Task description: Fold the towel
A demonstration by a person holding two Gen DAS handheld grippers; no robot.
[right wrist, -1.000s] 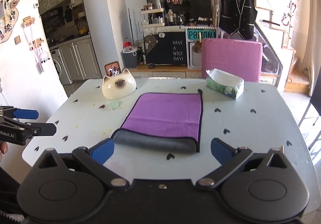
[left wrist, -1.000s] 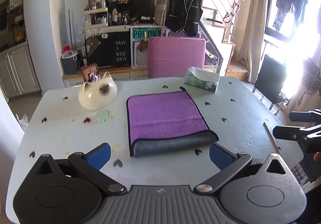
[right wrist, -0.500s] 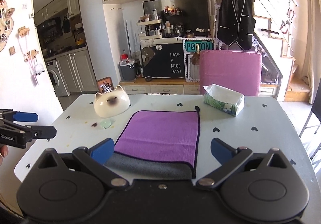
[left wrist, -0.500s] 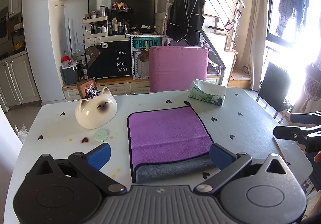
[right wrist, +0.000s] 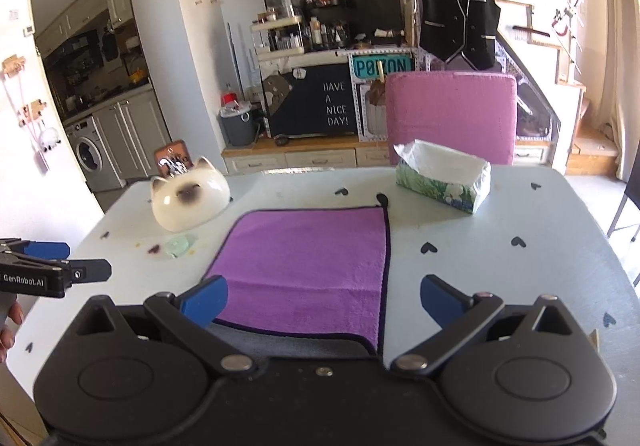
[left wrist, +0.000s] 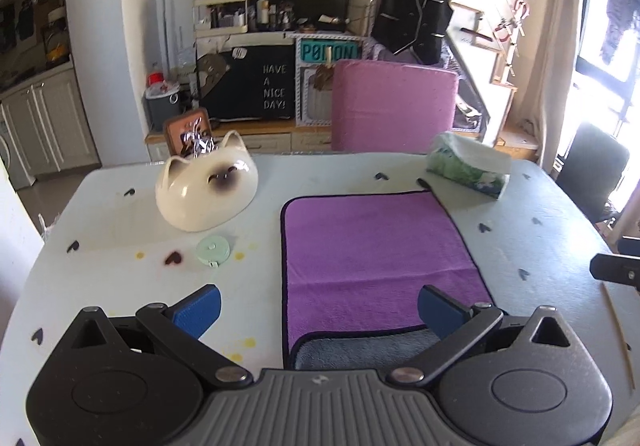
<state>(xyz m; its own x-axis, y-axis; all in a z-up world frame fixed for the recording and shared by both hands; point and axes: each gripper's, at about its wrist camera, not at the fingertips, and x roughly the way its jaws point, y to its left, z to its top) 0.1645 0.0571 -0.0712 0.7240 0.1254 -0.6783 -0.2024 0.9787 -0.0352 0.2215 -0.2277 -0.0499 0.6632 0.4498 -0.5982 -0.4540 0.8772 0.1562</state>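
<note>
A purple towel (left wrist: 372, 258) with a grey underside lies flat on the white table (left wrist: 120, 230), folded over at its near edge where the grey shows. It also shows in the right wrist view (right wrist: 308, 270). My left gripper (left wrist: 318, 308) is open and empty, above the towel's near left part. My right gripper (right wrist: 324, 300) is open and empty, above the towel's near right part. The left gripper shows at the left edge of the right wrist view (right wrist: 52, 270), and the right gripper at the right edge of the left wrist view (left wrist: 616, 266).
A cream cat-face bowl (left wrist: 206, 188) and a small green disc (left wrist: 213, 249) sit left of the towel. A tissue box (left wrist: 468, 166) stands at the far right. A pink chair (left wrist: 394, 106) is behind the table. A thin stick (left wrist: 618, 326) lies near the right edge.
Both grippers have moved forward over the table, so the towel's near folded edge now lies between and under the fingers. The towel has not moved.
</note>
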